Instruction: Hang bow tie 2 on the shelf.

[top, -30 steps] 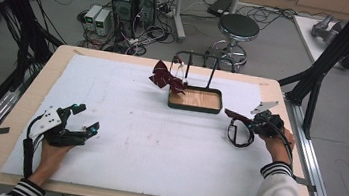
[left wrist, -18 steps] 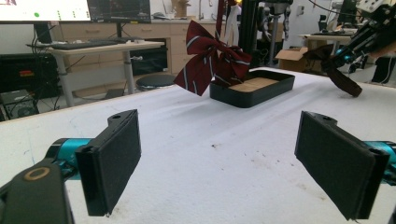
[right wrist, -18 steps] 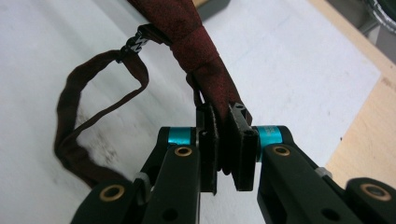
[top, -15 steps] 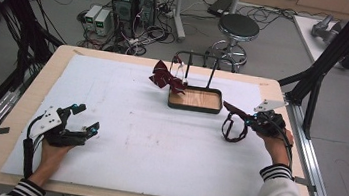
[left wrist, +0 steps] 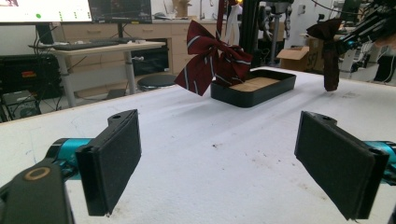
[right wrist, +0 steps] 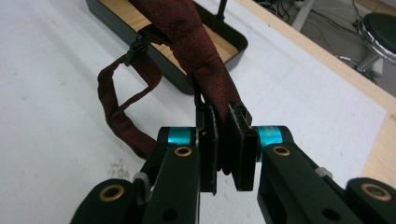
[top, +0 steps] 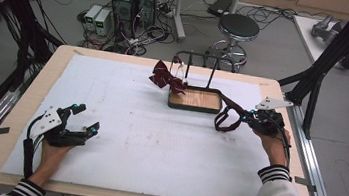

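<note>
From the high view, your right gripper (top: 244,117) is clamped on the dark red strap (top: 227,119), which droops in a loop just off the tray (top: 194,107) toward the table's right edge; the rack (top: 202,56) stands behind the tray, toward the far edge.

Left gripper view: your left gripper (left wrist: 233,163) has its jaws wide apart, well short of the striped bow (left wrist: 210,60) (already hanging).

Right gripper view: the strap (right wrist: 205,60) runs straight ahead toward the tray (right wrist: 112,23).
</note>
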### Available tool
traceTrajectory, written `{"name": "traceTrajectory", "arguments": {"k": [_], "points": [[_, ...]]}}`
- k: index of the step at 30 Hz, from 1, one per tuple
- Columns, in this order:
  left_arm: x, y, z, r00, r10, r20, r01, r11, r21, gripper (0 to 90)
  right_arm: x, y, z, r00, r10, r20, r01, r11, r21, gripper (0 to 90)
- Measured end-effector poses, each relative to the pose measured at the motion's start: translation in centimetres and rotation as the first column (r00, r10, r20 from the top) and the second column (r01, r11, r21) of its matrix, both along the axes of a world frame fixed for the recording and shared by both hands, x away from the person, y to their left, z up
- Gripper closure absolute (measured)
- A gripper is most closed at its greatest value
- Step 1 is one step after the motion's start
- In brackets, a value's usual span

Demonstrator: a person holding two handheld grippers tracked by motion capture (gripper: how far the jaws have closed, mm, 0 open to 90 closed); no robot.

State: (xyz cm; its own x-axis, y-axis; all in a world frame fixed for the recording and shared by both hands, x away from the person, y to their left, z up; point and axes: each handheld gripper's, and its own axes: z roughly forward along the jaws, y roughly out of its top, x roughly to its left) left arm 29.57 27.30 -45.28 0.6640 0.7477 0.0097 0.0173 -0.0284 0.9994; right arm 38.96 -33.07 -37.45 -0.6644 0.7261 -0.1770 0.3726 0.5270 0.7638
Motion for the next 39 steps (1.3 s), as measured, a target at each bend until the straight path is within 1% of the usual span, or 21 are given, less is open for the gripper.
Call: {"name": "traceTrajectory", "arguments": {"k": [1,8,12,14,16,18,20,21,23,25,30,32,34,39], "points": [[0.0,0.0,0.0,1.0,0.001,0.001,-0.001,1.0,0.0,15.0,0.0,0.1,0.0,1.0,0.002,0.004,-0.002,1.0,0.01,83.5],[0.0,0.0,0.0,1.0,0.001,0.0,-0.001,1.0,-0.001,15.0,-0.2,0.7,0.4,0.9997,0.001,0.025,-0.002,0.999,0.043,83.5],[0.0,0.0,0.0,1.0,0.001,0.0,-0.001,1.0,0.0,15.0,-0.3,1.0,0.7,0.9992,0.003,0.04,-0.006,0.997,0.08,83.5],[0.0,0.0,0.0,1.0,0.001,-0.001,-0.001,1.0,-0.001,15.0,-0.4,1.1,0.8,0.9993,-0.003,0.037,-0.001,0.994,0.106,83.5],[0.0,0.0,0.0,1.0,0.001,0.0,-0.001,1.0,-0.001,15.0,-0.4,1.3,1.0,0.9986,0.0,0.054,-0.006,0.993,0.121,83.5],[0.0,0.0,0.0,1.0,0.001,0.0,-0.001,1.0,0.0,15.0,-0.4,1.6,1.1,0.9983,-0.002,0.059,-0.006,0.99,0.144,83.5],[0.0,0.0,0.0,1.0,0.0,0.0,0.0,1.0,-0.001,15.0,-0.4,1.9,1.3,0.9977,-0.004,0.068,-0.006,0.989,0.145,83.5],[0.0,0.0,0.0,1.0,0.001,0.0,-0.001,1.0,-0.001,15.0,-0.4,2.0,1.4,0.9978,-0.007,0.066,-0.004,0.987,0.159,83.5],[0.0,0.0,0.0,1.0,0.001,0.0,-0.001,1.0,-0.001,15.0,-0.4,2.4,1.7,0.9974,-0.006,0.072,-0.005,0.987,0.16,83.5],[0.0,0.0,0.0,1.0,0.001,0.0,-0.001,1.0,-0.001,15.0,-0.4,2.7,1.9,0.9965,-0.003,0.084,-0.012,0.985,0.172,83.6],[0.0,0.0,0.0,1.0,0.0,0.0,0.0,1.0,-0.001,15.0,-0.1,3.6,2.6,0.9958,-0.007,0.092,-0.01,0.982,0.19,83.6],[0.0,0.0,0.0,1.0,-0.001,-0.001,0.001,1.0,-0.001,15.0,-0.1,4.1,2.9,0.9954,-0.01,0.096,-0.01,0.979,0.206,83.6],[0.0,0.0,0.0,1.0,-0.001,-0.002,0.001,1.0,-0.002,15.0,0.0,4.5,3.2,0.996,-0.018,0.088,-0.001,0.976,0.219,83.6],[0.0,0.0,0.0,1.0,-0.002,-0.001,0.002,1.0,-0.002,15.0,0.2,5.7,3.8,0.9935,-0.026,0.111,-0.002,0.97,0.242,83.6]]}}
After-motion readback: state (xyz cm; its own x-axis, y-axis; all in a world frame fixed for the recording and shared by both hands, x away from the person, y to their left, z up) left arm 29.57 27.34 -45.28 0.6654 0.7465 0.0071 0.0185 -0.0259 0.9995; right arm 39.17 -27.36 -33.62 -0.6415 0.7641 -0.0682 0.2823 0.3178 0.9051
